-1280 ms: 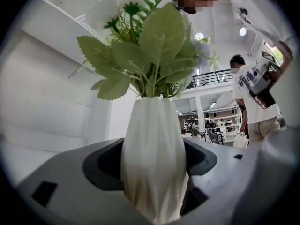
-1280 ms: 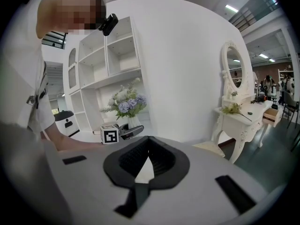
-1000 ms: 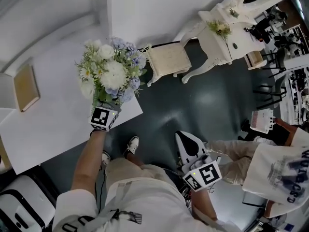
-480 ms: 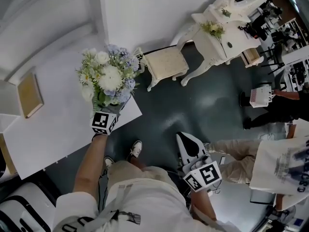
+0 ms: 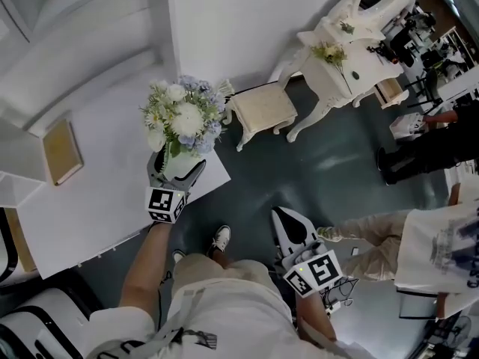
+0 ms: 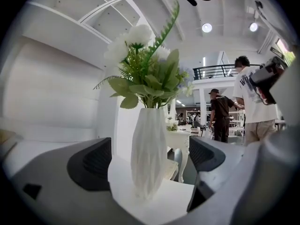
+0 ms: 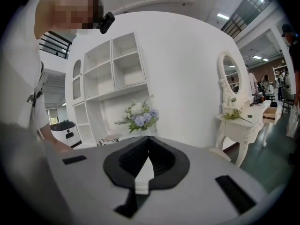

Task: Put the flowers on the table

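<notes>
Flowers (image 5: 183,118) in their vase (image 6: 149,158) sit at the worktop (image 5: 97,193) corner, four o'clock; the left gripper (image 5: 177,169) holds its fingers (image 6: 91,163) spread clear of the vase, and one brush could topple it

Head view: steeply downward from above onto the counter (image 5: 97,193). Left gripper view: low over the counter, very near the vase of flowers (image 6: 149,149). Right gripper view: farther back, facing the same vase of flowers and the shelves (image 7: 112,64).

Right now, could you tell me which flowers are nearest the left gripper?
The white-and-blue bouquet in the white vase, standing between the left gripper's open jaws; the other, smaller bunch sits on the dressing table.
</notes>
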{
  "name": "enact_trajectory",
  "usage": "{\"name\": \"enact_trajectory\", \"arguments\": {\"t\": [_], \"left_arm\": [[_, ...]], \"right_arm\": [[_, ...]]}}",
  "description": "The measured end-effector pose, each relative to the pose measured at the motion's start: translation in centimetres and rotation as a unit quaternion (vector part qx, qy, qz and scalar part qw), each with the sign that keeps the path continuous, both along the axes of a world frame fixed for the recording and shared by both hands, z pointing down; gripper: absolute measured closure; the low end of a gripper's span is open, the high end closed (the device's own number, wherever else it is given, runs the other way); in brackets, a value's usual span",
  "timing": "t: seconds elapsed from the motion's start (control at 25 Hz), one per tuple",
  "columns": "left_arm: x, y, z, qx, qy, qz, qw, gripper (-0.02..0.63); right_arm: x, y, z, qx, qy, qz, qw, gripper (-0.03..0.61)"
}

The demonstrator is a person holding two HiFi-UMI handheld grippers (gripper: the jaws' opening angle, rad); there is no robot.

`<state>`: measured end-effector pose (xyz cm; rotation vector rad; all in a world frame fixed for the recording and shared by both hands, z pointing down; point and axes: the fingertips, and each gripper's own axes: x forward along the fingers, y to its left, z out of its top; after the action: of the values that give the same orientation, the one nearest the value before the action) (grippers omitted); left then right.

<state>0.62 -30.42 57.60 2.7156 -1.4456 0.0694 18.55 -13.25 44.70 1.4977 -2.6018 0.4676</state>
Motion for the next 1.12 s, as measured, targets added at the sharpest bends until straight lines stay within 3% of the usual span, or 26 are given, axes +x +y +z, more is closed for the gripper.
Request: {"name": "enact_trajectory", "arguments": {"t": [0.32, 0.68, 1.12], "left_arm": [[-2.2, 3.1, -0.9, -0.014, -0.001, 0.009, 0.9999, 0.115], [-3.2, 5.0, -1.3, -0.043, -0.012, 0.014, 0.9989, 0.117], [-3.4, 7.8, -5.7, -0.019, -0.014, 0.041, 0.9989, 0.155]], "right_arm": [[-2.5, 3.2, -1.7, 0.017, -0.003, 0.011, 1.000, 0.568], [-2.7, 8.2, -2.8, 0.031, -0.002, 0.066, 0.997, 0.568], [-3.2, 12.9, -3.0, 0.033, -0.013, 0.120, 0.992, 0.568]]}}
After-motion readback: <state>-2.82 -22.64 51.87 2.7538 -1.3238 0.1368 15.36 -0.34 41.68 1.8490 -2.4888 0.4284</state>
